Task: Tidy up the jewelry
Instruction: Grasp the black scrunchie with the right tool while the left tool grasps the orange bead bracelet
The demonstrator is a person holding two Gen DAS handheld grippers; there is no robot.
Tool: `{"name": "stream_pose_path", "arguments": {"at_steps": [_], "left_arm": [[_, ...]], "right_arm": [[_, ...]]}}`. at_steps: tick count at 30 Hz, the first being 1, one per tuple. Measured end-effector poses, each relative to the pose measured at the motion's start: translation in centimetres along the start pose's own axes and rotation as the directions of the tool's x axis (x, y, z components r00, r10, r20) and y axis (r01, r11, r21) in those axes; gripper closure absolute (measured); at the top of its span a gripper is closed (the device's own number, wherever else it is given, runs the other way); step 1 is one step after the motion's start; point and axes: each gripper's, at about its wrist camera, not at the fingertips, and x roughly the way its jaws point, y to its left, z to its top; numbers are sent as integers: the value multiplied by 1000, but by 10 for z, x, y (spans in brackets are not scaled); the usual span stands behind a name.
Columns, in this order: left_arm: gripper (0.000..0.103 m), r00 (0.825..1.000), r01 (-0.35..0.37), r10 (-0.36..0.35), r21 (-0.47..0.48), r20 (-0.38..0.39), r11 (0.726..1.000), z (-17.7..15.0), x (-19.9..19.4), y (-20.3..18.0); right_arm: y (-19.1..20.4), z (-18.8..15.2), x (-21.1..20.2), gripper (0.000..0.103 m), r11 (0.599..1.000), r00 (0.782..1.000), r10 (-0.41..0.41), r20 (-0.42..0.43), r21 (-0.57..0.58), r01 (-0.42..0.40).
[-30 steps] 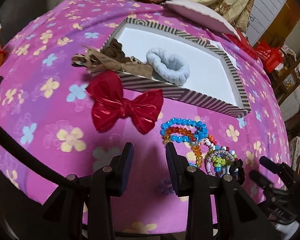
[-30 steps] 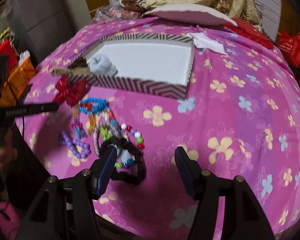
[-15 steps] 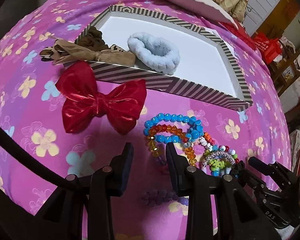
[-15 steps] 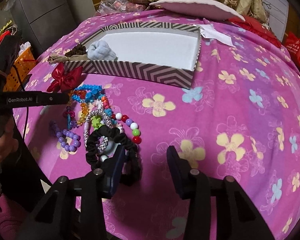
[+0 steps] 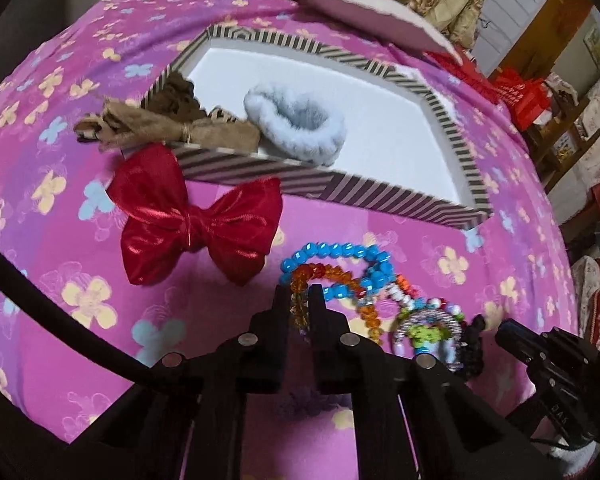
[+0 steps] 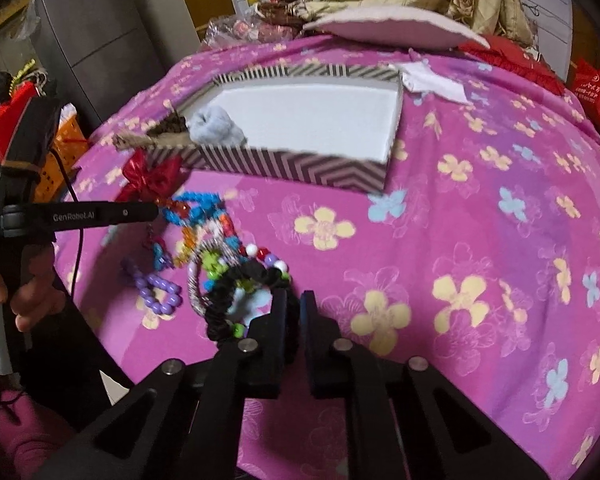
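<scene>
Your left gripper point(image 5: 299, 300) was closing on the orange bead bracelet point(image 5: 320, 276); your right gripper point(image 6: 293, 304) pinched the black scrunchie point(image 6: 256, 280) on the bed. Untangling first would have helped before reaching the striped box point(image 5: 380, 192).

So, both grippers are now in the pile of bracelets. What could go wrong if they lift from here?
1. The left gripper is closing on the orange bead bracelet, which lies tangled with the blue bead bracelet; lifting may drag the blue one along.
2. The right gripper is shut on the black scrunchie, which lies over other beads; these could be pulled up, then drop onto the pink cloth.
</scene>
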Motion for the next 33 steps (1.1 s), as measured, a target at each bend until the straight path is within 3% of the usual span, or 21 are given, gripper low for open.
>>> {"name": "stream_pose_path", "arguments": {"at_steps": [4, 8, 12, 19, 26, 28, 29, 30, 33], "left_arm": [[73, 999, 23, -23, 9, 30, 1000, 6, -18, -2], [73, 997, 28, -29, 20, 67, 999, 13, -36, -6], [73, 995, 24, -27, 28, 93, 999, 16, -50, -8], [73, 993, 13, -16, 27, 121, 1000, 18, -66, -5], [73, 992, 13, -17, 31, 122, 999, 18, -67, -6], [73, 992, 12, -16, 31, 122, 999, 17, -68, -7], [73, 993, 11, -15, 31, 121, 999, 18, -68, -7], [73, 992, 11, -14, 29, 122, 1000, 18, -69, -7], [73, 992, 13, -16, 27, 122, 1000, 19, -71, -6]], "right_arm": [[3, 7, -13, 96, 1000, 1000, -1, 27, -16, 2], [5, 6, -8, 95, 999, 1000, 14, 3, -36, -14], [5, -2, 6, 80, 999, 999, -8, -41, -41, 7], [-7, -5, 24, 80, 1000, 999, 21, -41, 15, -21], [4, 3, 38, 80, 998, 997, 43, -59, -41, -46], [3, 2, 39, 82, 998, 996, 51, -68, -28, -53], [2, 2, 38, 92, 998, 996, 59, -61, -18, -60], [1, 3, 33, 97, 997, 996, 73, -48, -5, -73], [0, 7, 17, 97, 996, 995, 94, -10, 7, -94]]}}
